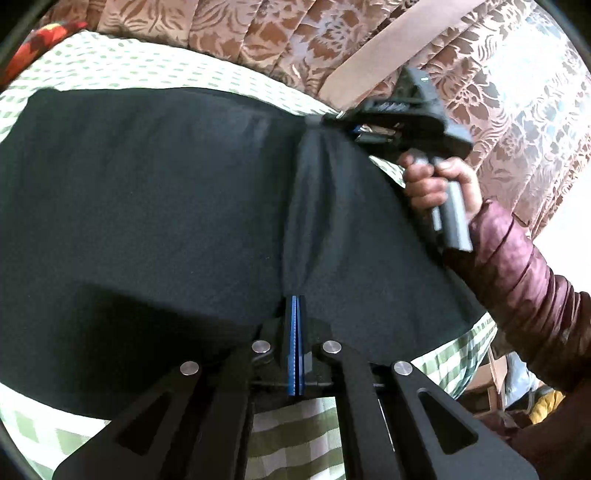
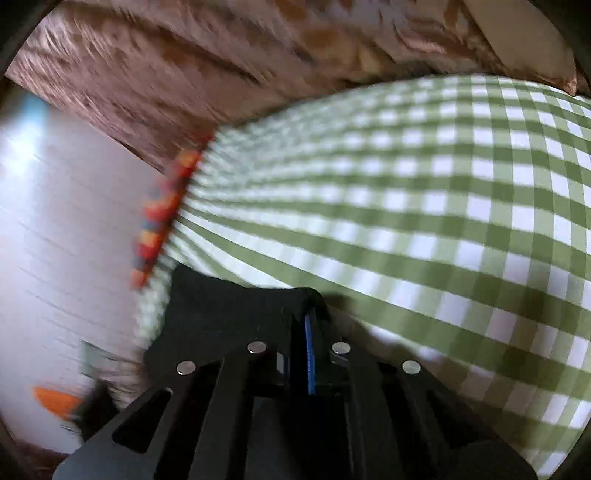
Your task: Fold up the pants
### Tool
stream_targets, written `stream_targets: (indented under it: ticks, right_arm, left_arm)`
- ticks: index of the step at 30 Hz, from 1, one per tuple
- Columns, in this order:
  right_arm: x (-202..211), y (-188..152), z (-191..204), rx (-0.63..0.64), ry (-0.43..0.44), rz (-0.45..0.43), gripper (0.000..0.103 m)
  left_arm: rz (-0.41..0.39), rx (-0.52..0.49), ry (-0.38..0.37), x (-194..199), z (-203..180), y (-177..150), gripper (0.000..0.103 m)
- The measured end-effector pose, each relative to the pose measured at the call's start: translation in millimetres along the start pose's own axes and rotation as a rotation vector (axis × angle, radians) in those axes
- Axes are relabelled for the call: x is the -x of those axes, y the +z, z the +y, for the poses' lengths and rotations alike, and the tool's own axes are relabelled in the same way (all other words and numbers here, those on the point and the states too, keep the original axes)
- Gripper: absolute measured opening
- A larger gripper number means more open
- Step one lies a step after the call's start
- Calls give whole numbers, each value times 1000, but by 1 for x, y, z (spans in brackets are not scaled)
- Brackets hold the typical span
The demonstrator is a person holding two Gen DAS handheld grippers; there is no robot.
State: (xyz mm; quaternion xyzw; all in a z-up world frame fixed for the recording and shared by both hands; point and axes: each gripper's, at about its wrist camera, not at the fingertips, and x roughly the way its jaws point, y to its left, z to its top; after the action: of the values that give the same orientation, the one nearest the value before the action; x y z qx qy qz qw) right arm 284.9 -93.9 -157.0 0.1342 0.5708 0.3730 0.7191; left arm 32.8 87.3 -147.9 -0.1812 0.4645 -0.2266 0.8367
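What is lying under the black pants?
A green-and-white checked sheet shows around the black pants; the part beneath them is covered.

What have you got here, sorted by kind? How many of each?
Black pants: 1
Green checked sheet: 1
Grippers, left gripper and right gripper: 2
Patterned brown curtain: 1
Total: 5

No readable text, labels, brands or numbers anywhere in either wrist view.
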Motion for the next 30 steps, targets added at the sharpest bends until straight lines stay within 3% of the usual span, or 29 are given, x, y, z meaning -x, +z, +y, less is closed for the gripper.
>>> stream_targets:
  ticks: [3,5,7,8,10,12,14,17,20,21,22,23,26,30]
  right_arm:
    - [-2,0,-6,-38,26,-6,7]
    - [9,-3,-6,-46,54,-23,24]
    - [27,-7,1,-28,67,-48,27]
    - [34,-11,5,-17,62,-59,42]
    - [55,-17,10,-17,46,-116,52]
    - [75,-28,8,-27,27,-150,51]
    - [86,-37,16,0,39,-142,30]
    - [88,-59,35,84,17,-96,22]
    - [68,-72,45,128,-149,-66,21]
    - [59,-72,41,110,-208,-65,19]
    - [49,-71,34,89,-299,-63,7]
    - [39,-70,29,82,-346,-68,1]
    - [37,-72,15,26,-302,-143,0]
    - [45,-81,11,-8,-256,-175,0]
  left_arm:
    - [35,20,5,1,-1,5,0]
    - [38,53,-21,8,1,15,0]
    - [-21,10,15,20,-4,31,0]
    - [-36,0,18,22,-4,40,0]
    - [-62,-23,49,22,-4,54,0]
    - [-76,-49,118,15,-2,74,0]
    - [-84,-50,144,5,4,92,0]
    - [-65,-30,233,-14,20,109,0]
    - [-47,19,255,-25,41,118,0]
    - [-43,24,293,-30,47,119,0]
    - [-38,27,358,-35,55,120,0]
    - [-39,39,347,-35,63,118,0]
    - [-54,91,277,-32,80,114,1]
    - [-70,110,272,-24,74,112,1]
